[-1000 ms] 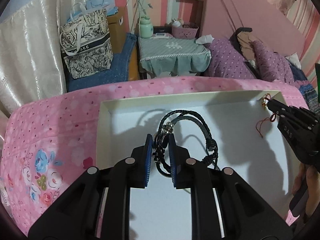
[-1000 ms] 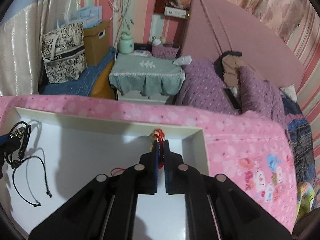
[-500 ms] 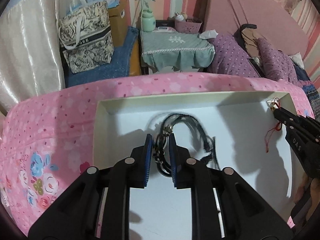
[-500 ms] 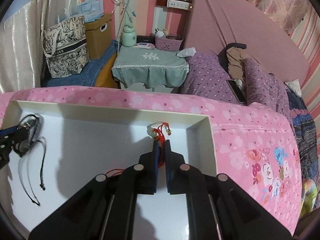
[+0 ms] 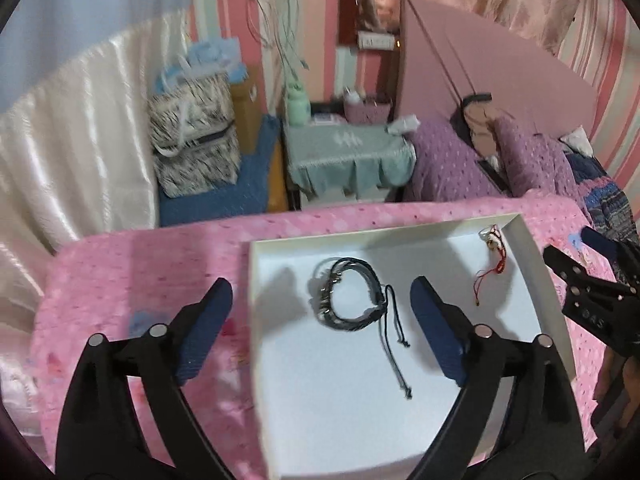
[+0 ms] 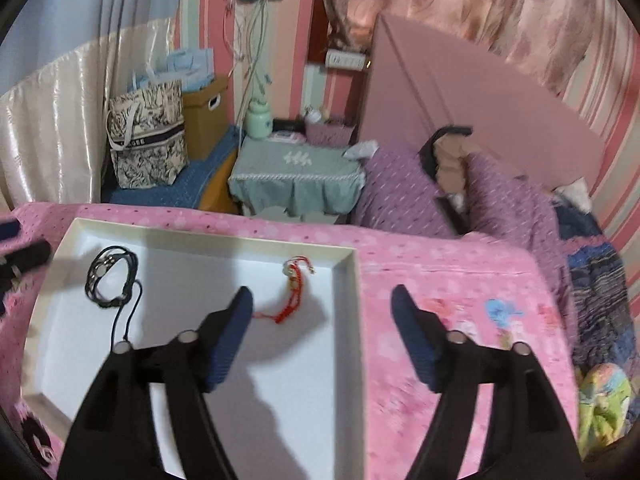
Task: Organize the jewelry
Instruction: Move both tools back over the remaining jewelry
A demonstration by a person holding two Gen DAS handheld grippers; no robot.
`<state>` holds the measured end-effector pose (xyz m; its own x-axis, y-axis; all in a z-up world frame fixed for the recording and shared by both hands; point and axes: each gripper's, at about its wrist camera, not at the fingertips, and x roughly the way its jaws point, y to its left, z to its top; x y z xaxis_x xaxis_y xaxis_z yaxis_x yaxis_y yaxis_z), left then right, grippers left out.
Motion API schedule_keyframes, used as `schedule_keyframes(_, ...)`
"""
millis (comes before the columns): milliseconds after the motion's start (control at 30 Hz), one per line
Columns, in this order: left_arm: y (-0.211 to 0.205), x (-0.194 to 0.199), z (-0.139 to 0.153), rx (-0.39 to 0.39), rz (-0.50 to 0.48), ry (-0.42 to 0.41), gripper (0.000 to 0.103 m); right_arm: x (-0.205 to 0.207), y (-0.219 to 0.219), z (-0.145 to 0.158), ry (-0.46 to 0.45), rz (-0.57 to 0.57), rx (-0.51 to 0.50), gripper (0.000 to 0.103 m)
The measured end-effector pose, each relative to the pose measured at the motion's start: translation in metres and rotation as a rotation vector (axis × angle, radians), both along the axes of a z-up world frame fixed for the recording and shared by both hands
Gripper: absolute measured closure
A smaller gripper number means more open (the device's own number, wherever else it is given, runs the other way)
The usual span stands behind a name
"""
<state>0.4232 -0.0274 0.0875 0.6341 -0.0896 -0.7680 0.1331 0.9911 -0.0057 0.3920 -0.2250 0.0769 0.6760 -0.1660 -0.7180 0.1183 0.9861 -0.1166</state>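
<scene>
A second ago each gripper was closed on a piece of jewelry; now both pieces lie free on the floor of the shallow white cardboard tray [image 5: 256, 264], and both grippers have lifted away from them. The left gripper [image 5: 322, 300] has its jaws wide apart and still opening, with nothing pressed between the blue pads; the black braided leather bracelet with metal beads [image 5: 348, 296] rests flat below, near the far left part of the tray, its thin black cord trailing toward the camera. The right gripper [image 6: 322, 312] is also opening and holds nothing; the red string bracelet with a small pale bead [image 6: 294, 276] lies in the far right corner, close to the tray wall, with its red tail stretched toward the left pad. The two pieces are well apart, so I judge this placing step as done, and the next piece, if there is one, must be found outside the tray. The tray sits on a pink flowered bedcover [image 6: 460, 280]. Beyond it are a small table under a green cloth [image 6: 296, 172] and a black-and-white patterned tote bag [image 6: 148, 136], neither in the way. The only obstacle is the loose cords, which could catch on a pad.
</scene>
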Motion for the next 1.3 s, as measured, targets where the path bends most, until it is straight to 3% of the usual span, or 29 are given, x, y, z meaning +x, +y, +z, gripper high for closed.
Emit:
schedule_keyframes(167, 0.017, -0.042, 0.023, -0.014, 0.0, -0.02, 0.004, -0.043, -0.004, 0.014, -0.017, -0.027, 0.003, 0.013)
schedule_keyframes(333, 0.038, -0.087, 0.035, -0.008, 0.015, -0.032, 0.003, -0.083, -0.003, 0.015, -0.018, -0.047, 0.016, 0.012)
schedule_keyframes(433, 0.052, -0.115, 0.033, -0.007, 0.038, -0.036, 0.003, -0.103, 0.002, 0.013, -0.003, -0.05, 0.018, 0.004)
schedule_keyframes(800, 0.087, -0.184, -0.009, -0.04, 0.067, 0.025, 0.003, -0.174, 0.027, -0.011, 0.009, -0.016, 0.062, 0.004)
schedule_keyframes(1233, 0.108, -0.221, -0.043, -0.04, 0.135, 0.051, 0.003, -0.204, 0.052, -0.025, -0.007, 0.061, -0.013, 0.005)
schedule_keyframes(1300, 0.108, -0.222, -0.048, -0.032, 0.128, 0.058, 0.003, -0.206, 0.05, -0.027, 0.008, 0.071, 0.004, 0.015)
